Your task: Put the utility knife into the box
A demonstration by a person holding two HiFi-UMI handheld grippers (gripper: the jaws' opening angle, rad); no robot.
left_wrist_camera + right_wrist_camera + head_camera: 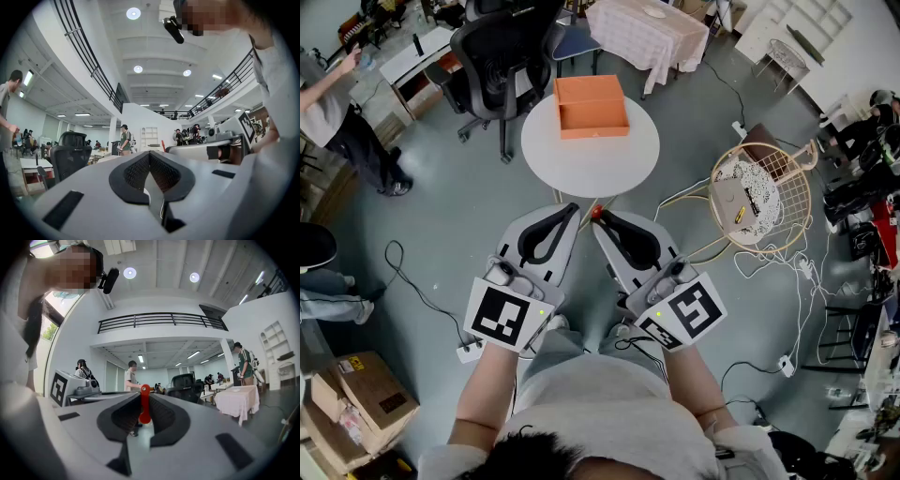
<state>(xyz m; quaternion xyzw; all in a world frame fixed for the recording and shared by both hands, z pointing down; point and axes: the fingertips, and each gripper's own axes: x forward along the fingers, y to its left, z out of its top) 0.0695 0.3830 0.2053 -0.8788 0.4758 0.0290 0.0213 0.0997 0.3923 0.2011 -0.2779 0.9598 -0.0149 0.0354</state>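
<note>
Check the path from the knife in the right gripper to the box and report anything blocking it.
Nothing visible blocks it. The right gripper holds the red knife; between it and the open orange box lies only bare white table. The left gripper is off to the side.

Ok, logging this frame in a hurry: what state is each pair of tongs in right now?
Left tongs: shut, holding nothing.
Right tongs: shut on the red utility knife.

Grey, black-lined left hand-held gripper [571,208] and right hand-held gripper [598,218] bear square-marker cubes [502,316]
</note>
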